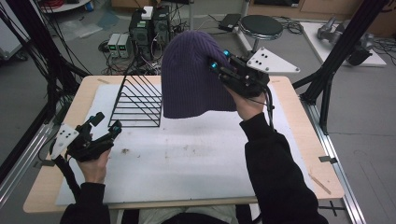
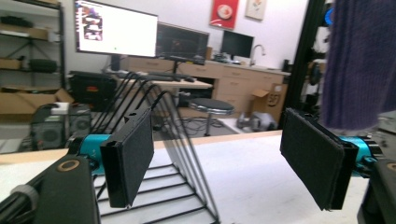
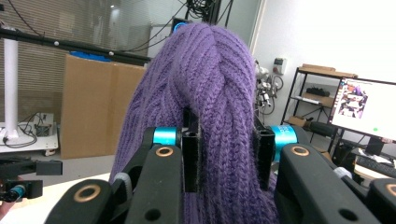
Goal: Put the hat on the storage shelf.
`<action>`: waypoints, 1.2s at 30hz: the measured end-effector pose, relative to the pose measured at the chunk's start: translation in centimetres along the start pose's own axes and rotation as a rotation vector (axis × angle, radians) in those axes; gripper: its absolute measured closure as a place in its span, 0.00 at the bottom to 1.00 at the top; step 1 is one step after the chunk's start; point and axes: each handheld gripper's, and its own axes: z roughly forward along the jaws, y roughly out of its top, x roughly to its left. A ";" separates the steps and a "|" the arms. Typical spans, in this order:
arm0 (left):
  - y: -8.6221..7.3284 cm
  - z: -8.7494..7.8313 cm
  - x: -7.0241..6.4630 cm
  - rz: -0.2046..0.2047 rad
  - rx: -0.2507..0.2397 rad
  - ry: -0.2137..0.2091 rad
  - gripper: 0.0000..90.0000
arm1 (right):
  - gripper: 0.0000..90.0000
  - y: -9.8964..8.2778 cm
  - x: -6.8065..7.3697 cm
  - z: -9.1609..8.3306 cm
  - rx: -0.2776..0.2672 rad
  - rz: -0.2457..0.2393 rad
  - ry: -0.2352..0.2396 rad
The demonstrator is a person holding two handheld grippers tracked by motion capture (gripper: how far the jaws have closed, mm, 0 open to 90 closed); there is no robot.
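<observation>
The tabletop [image 1: 196, 158] is mostly bare across its white middle and near edge, leaving wide free room between the two arms. A purple knit beanie [image 1: 196, 77] hangs above the far side, pinched at its edge in the right claw [image 1: 215, 63], whose jaws are squeezed onto the bunched knit. Just left of it stands a black wire rack [image 1: 137, 102], holding nothing, and the left claw [image 1: 106, 122] rests near the rack's front corner, jaws wide apart and holding nothing.

Hat [image 1: 194, 74] above table [image 1: 299, 140]; rack [image 1: 137, 102] left
</observation>
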 end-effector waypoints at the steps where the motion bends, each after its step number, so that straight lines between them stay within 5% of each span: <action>1: 0.2 0.1 0.0 -0.001 -0.001 -0.016 0.29 | 0.81 0.0 0.1 0.1 0.000 -0.001 0.002; 10: 1.3 1.4 -0.7 -0.034 -0.021 -0.151 0.30 | 0.81 0.2 1.1 1.4 -0.009 0.002 0.031; 27: 3.3 3.9 0.4 -0.132 0.076 -0.442 0.29 | 0.80 0.7 4.2 4.7 -0.012 -0.007 0.095; 36: 2.4 5.3 -0.1 -0.121 0.155 -0.497 0.30 | 0.80 0.6 5.3 6.0 -0.013 0.005 0.121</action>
